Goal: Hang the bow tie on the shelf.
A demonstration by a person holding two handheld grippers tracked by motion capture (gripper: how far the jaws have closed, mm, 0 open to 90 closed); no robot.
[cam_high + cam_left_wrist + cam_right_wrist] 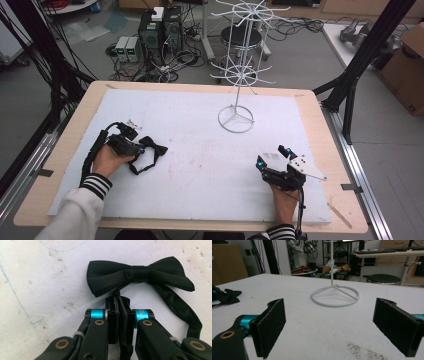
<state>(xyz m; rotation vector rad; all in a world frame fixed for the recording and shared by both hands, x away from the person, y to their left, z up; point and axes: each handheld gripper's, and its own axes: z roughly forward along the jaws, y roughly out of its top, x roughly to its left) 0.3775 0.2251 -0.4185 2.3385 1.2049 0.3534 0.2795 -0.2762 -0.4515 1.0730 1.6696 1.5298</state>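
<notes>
Lying flat on the white mat near the left edge of the bench, a black bow tie (140,275) is what I see first, its neck strap (145,165) curling in a loop toward the near edge. My left gripper (119,312) sits right behind the bow; its jaws are pressed together on a bit of the strap just under the knot. From the high view, the hand (107,159) that holds this gripper rests on the mat, with a striped cuff at the wrist.

Well apart, near the right edge of the bench, I see my right gripper (272,161), its grey three-cornered plate on top. Its jaws are spread wide with nothing between them, and the padded faces stand over bare mat. They face the far side of the bench.

Between the two, toward the far edge, a white wire display stand (236,119) stands upright on a ring base, with spoked tiers of hooks higher up its pole.

A pale wooden bench (65,150) shows as a border around the mat (200,165).
</notes>
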